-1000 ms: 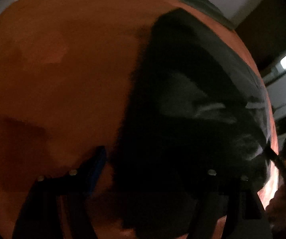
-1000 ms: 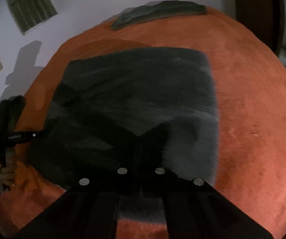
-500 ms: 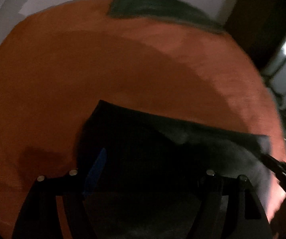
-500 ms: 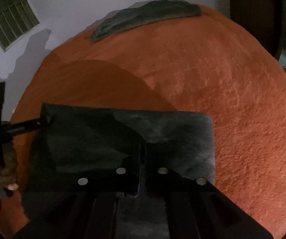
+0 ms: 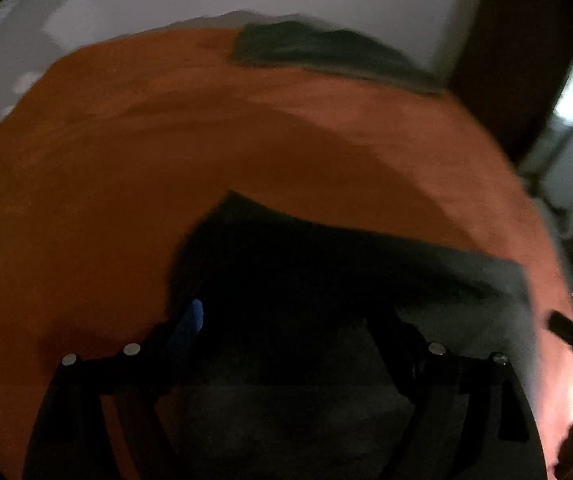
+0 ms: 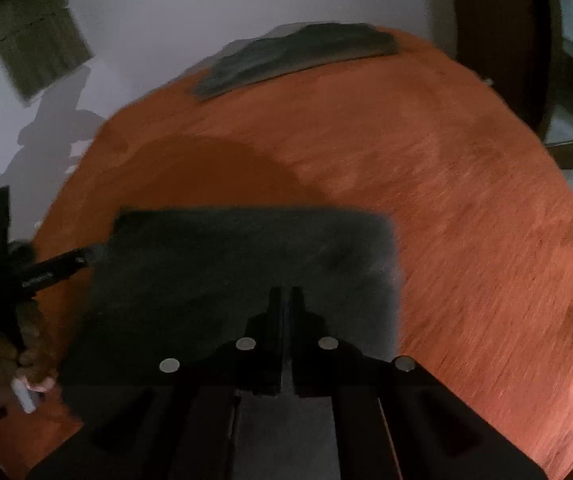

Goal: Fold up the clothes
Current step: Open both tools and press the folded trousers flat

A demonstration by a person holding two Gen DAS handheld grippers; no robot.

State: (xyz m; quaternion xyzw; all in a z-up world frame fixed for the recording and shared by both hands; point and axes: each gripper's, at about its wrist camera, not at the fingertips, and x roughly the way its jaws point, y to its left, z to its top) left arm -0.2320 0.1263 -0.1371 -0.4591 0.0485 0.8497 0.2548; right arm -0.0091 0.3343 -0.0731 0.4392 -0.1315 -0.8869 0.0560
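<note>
A dark cloth [image 6: 242,276] lies flat on a big orange blanket [image 6: 466,208]. The cloth is folded into a neat shape with straight edges. It sits at the near side of the blanket, right in front of both tongs.

The right tongs [image 6: 285,300] are pressed together. They are over the near edge of the dark cloth. It is too dark there to tell if they pinch any of it.

The left tongs [image 5: 286,328] are wide apart and are opening more. The dark cloth shows in the gap between the two fingers, but the fingers do not press on it. One finger has a blue pad [image 5: 191,320] on its inner side. In the right wrist view, the left tongs [image 6: 90,255] reach in from the left, with the tip at the left edge of the cloth. A hand [image 6: 14,364] holds the handle down low at the left.

Another grey cloth [image 6: 298,54] lies far away at the back edge of the blanket, next to a white wall [image 6: 206,4]. It is well apart from the dark cloth. The left wrist view is dim and blurry.
</note>
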